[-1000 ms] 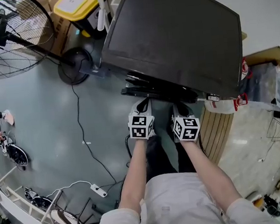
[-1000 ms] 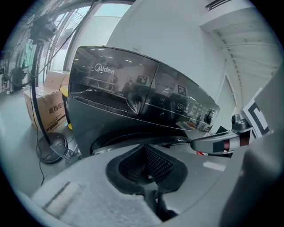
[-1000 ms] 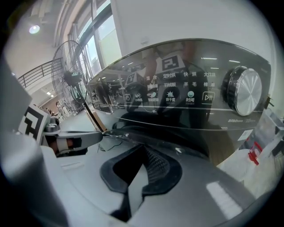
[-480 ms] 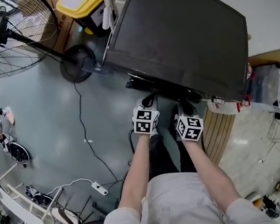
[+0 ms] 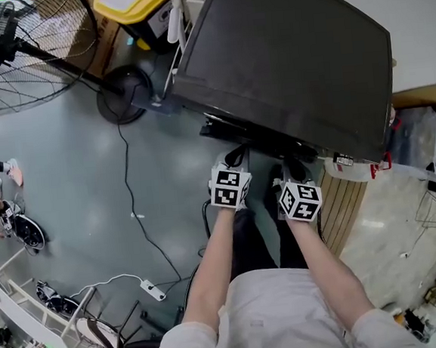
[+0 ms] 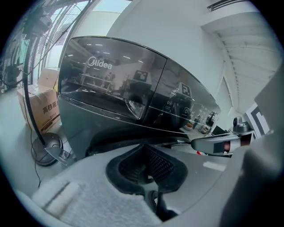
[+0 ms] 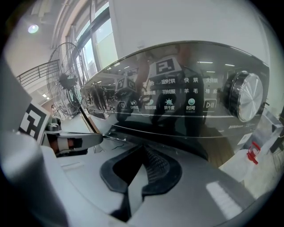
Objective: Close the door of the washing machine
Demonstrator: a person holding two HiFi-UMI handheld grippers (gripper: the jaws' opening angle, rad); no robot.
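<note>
With fingers [image 6: 159, 165] of my left gripper [image 5: 233, 160] and right gripper [image 5: 294, 172] pressed together, empty, just before the washing machine [image 5: 284, 57], I'd push its door [image 5: 254, 134], under the front edge, squarely until latched.

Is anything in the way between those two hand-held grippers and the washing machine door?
Nothing visible is. The left gripper and right gripper, both shut, sit side by side right at the front of the dark glossy washing machine; the door itself cannot be made out.
</note>
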